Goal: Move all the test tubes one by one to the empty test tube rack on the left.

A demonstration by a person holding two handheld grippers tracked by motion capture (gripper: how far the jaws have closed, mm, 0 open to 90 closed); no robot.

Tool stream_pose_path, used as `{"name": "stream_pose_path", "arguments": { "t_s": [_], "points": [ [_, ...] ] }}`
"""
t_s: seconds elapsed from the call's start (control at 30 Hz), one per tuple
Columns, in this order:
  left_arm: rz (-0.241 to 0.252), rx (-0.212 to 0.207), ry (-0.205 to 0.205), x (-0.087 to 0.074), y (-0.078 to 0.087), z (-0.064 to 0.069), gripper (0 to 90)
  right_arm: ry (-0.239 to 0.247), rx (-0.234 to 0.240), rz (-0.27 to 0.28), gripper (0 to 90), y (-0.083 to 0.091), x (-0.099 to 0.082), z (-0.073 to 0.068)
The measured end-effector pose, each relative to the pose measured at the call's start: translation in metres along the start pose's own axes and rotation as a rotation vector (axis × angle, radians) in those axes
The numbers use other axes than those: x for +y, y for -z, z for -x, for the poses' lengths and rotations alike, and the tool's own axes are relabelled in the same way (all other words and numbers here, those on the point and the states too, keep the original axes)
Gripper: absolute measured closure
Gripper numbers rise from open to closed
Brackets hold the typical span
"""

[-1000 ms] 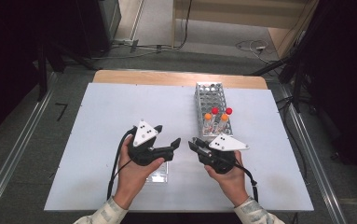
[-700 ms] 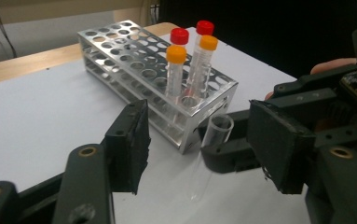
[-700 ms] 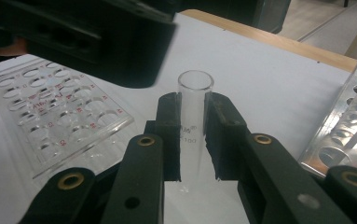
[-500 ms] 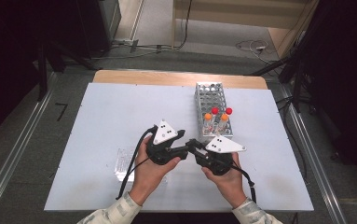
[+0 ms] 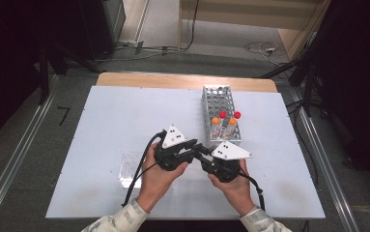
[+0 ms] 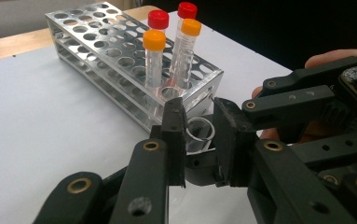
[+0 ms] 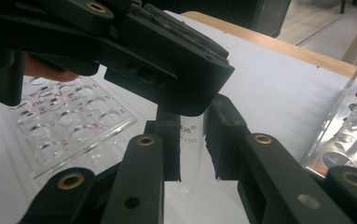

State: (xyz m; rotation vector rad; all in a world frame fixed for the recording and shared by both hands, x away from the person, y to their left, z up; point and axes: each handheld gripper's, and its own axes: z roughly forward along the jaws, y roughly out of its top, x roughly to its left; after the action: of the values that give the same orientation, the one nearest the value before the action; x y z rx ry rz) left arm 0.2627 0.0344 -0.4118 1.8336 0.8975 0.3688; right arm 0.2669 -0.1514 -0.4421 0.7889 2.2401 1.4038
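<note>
White surface, metal rack at the back. Between the hands, the right claw pinches a clear tube; the left claw has just been closing on its open end. Handover, I'd judge: next, the right lets go.

One metal tube rack on the desk. Four capped tubes stand in it: two red-capped, two orange-capped. One uncapped clear tube. One clear plastic well tray. Two tongs: left, right.
</note>
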Motion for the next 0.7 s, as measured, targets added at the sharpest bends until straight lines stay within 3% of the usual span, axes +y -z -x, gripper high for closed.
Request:
{"name": "stream_pose_path", "arguments": {
  "t_s": [0.3,0.4,0.6,0.7],
  "points": [
    [0.004,-0.008,0.001,-0.001,0.0,-0.002,77.9,-0.024,0.019,-0.008,71.8,0.0,-0.001,0.001],
    [0.012,-0.012,0.003,-0.001,0.001,-0.002,78.0,-0.04,0.041,-0.005,63.5,0.0,-0.001,0.002],
    [0.058,-0.013,0.022,0.002,0.011,-0.006,78.0,-0.06,0.066,0.014,38.1,0.003,-0.001,0.002],
    [0.074,-0.009,0.029,0.004,0.016,-0.008,78.0,-0.08,0.084,0.032,30.9,0.007,-0.002,0.003]
  ]
}}
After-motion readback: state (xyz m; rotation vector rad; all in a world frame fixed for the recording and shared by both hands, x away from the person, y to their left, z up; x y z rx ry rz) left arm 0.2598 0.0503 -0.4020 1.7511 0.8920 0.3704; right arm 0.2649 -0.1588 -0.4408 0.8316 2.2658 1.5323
